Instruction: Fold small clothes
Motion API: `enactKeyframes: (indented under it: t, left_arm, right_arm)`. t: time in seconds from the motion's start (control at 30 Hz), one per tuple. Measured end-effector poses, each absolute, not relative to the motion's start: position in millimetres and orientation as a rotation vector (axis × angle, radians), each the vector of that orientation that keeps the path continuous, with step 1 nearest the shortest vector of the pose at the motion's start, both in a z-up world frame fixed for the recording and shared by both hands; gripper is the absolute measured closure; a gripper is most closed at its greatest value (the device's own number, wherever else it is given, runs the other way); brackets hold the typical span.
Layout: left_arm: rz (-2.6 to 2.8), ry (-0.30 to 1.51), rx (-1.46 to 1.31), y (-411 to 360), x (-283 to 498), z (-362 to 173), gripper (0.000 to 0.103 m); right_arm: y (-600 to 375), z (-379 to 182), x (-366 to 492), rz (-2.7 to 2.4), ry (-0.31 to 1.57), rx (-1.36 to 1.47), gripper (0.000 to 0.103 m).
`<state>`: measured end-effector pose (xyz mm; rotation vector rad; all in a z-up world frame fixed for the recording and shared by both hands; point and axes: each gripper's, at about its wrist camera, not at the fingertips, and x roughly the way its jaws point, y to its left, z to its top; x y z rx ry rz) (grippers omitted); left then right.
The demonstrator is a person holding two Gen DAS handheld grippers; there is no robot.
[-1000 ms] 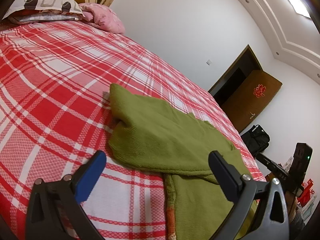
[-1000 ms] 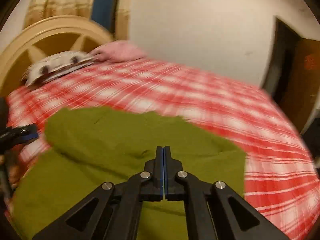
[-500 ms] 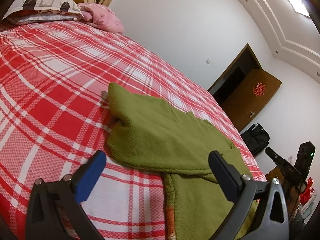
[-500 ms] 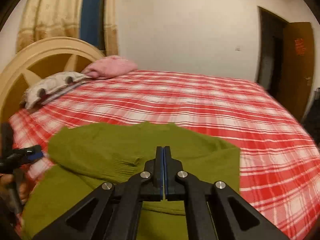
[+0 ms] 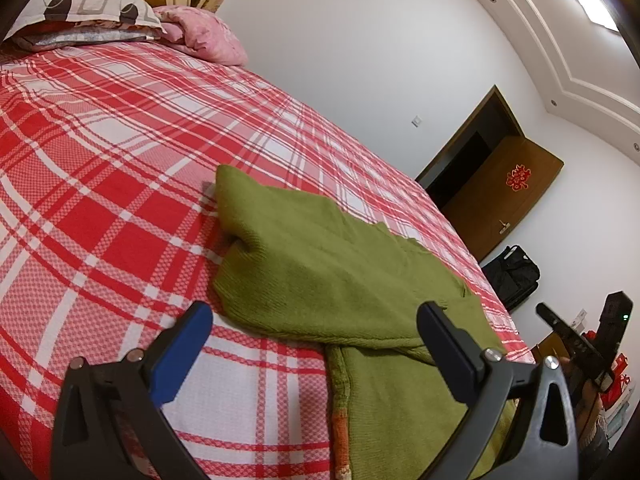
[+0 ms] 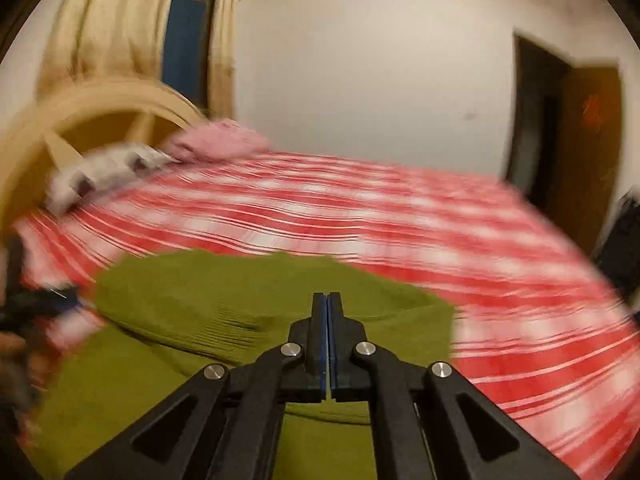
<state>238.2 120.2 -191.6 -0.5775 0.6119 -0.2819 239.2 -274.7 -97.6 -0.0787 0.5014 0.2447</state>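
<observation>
Right tongs (image 6: 328,300) swinging, blurred plaid bed (image 5: 100,184), green sweater (image 5: 320,272)

Right gripper (image 6: 328,300) swings again, its view motion-blurred versus half a second ago; it sits a bit farther out in the left view.

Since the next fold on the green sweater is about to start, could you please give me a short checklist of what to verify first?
1. Left tongs open: ok.
2. Right tongs open for a grasp: not ok, shut.
3. Right tongs holding cloth: cannot tell.
4. Green sweater lying on the red plaid bedspread: ok.
5. Sleeve already folded across the body: ok.
6. Right wrist view sharp: not ok, blurred.
</observation>
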Motion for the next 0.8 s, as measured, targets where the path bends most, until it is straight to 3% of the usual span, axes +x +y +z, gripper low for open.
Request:
enactKeyframes:
  t: [0.13, 0.3, 0.53, 0.7, 0.8]
  left_arm:
    - [-0.281, 0.612, -0.575, 120.0, 237.6, -191.2, 0.000]
    - [-0.281, 0.611, -0.577, 119.5, 238.2, -191.0, 0.000]
    - [-0.272, 0.630, -0.562, 117.5, 239.8, -190.2, 0.000]
    - [-0.262, 0.654, -0.538, 113.1, 241.3, -190.2, 0.000]
    - [-0.260, 0.655, -0.535, 112.8, 240.9, -190.6, 0.000]
  right_arm:
    - [-268.7, -106.3, 237.5, 0.134, 0.464, -0.173, 0.102]
    - [-285.8, -102.2, 243.2, 0.166, 0.538, -0.063, 0.103]
    - [-252.9, -104.0, 241.0, 0.049, 0.511, -0.300, 0.102]
    - [-254.3, -106.0, 247.6, 0.050, 0.567, -0.295, 0.102]
    - [-254.4, -94.8, 229.4, 0.108, 0.494, -0.276, 0.102]
